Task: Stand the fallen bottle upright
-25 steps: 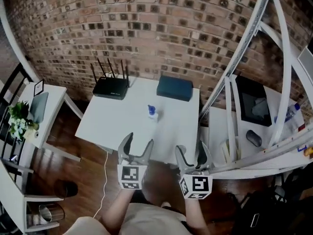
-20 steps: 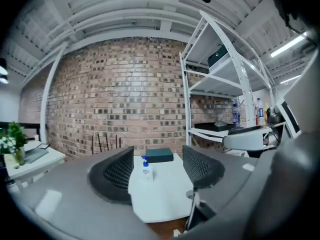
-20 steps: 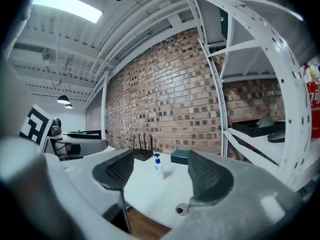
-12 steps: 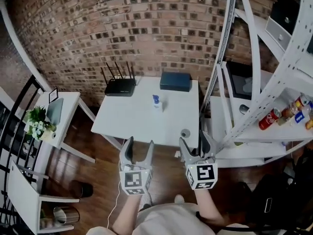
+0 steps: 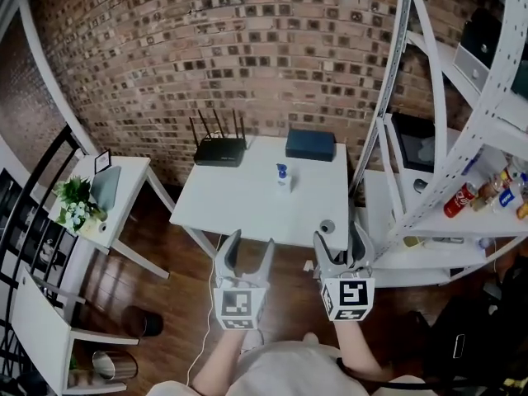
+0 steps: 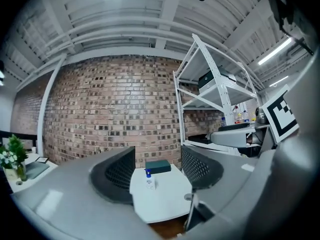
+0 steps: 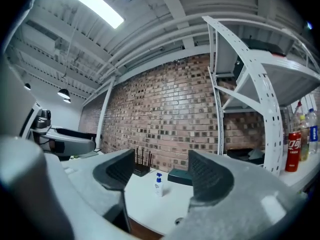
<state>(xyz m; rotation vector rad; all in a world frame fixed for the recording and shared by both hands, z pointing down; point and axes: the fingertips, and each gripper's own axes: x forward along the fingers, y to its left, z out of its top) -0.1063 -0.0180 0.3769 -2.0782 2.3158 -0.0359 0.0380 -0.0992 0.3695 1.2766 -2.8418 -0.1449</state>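
- Two grippers hang side by side over the wooden floor point(image 5: 165, 254), short of the near edge of the white surface point(image 5: 239, 209); the left gripper point(image 5: 249, 250) and the right gripper point(image 5: 341, 244) both point level towards the brick wall point(image 5: 247, 56)
- The left gripper's fingers point(image 6: 117, 176) are closing with nothing between them; only the distant surface shows through the gap
- The right gripper's fingers point(image 7: 120, 173) stand released and apart, grasping nothing
- The bottle point(image 5: 283, 176), small and white with a blue cap, stands upright on the far half of the surface, right of the middle; it sits just in front of a dark box point(image 5: 311, 145) and well apart from both grippers
- A black router point(image 5: 220, 149) sits at the far left corner with its antennas up against the wall; the dark box lies along the far edge towards the right; a bare gap separates them
- A small round thing point(image 5: 327, 227) lies just inside the near right corner
- The stretch from the bottle to the near edge is bare and wide; the left edge opens onto floor; the right edge runs close beside a white shelving rack point(image 5: 384, 205)
- A side table with a plant point(image 5: 76, 205) stands well apart to the left
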